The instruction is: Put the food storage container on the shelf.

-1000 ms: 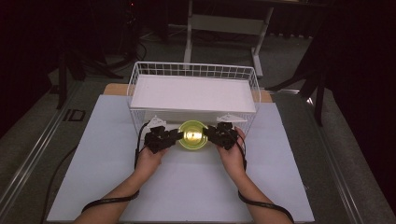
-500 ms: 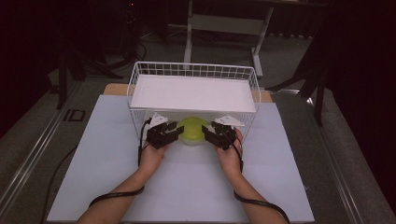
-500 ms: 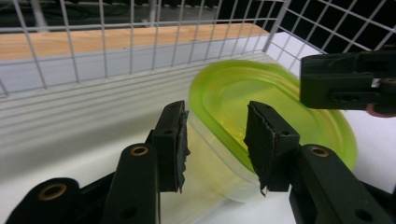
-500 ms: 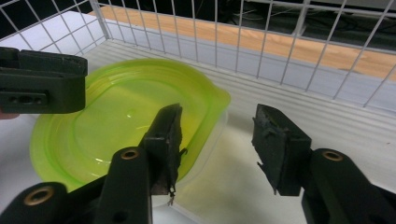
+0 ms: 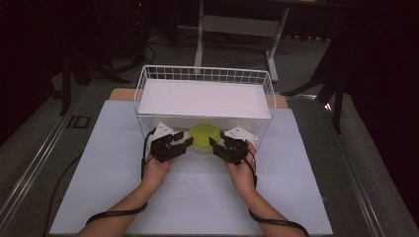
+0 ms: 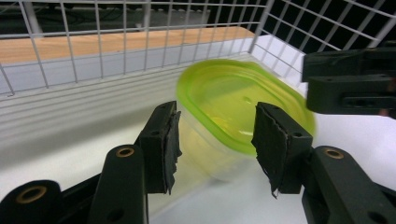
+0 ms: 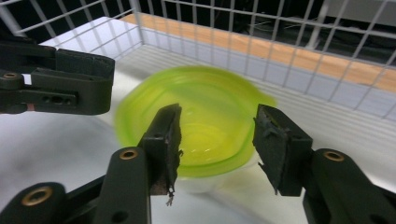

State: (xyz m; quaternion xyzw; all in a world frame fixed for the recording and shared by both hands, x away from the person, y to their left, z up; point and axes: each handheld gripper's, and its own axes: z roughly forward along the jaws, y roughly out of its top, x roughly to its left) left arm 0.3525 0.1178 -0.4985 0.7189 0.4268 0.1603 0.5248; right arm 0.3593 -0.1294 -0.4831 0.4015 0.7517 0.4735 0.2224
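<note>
Right in the middle sits one plastic tub (image 5: 201, 139) with one green lid (image 6: 243, 105) on top. It stands upright, lid facing up, on the white floor at the front of one white wire basket (image 5: 148, 79). The tub looks longer one way than the other, and in the high view its long side runs left to right. It looks a bit blurry in both claw pictures.

Two claws are near it, one on each side. The left claw (image 5: 182, 146) is about half open. Its jaws have just been opening. In the left gripper view the tub shows between its two black pads (image 6: 172, 144), but the pads do not press on it. The right claw (image 5: 216, 144) is about half open too, and its jaws opened a moment ago. In the right gripper view the tub sits just past its pads (image 7: 173, 140), with nothing squeezed.

The basket rests on one white sheet (image 5: 99, 163) that covers the tabletop. Two hands hold the claws.
</note>
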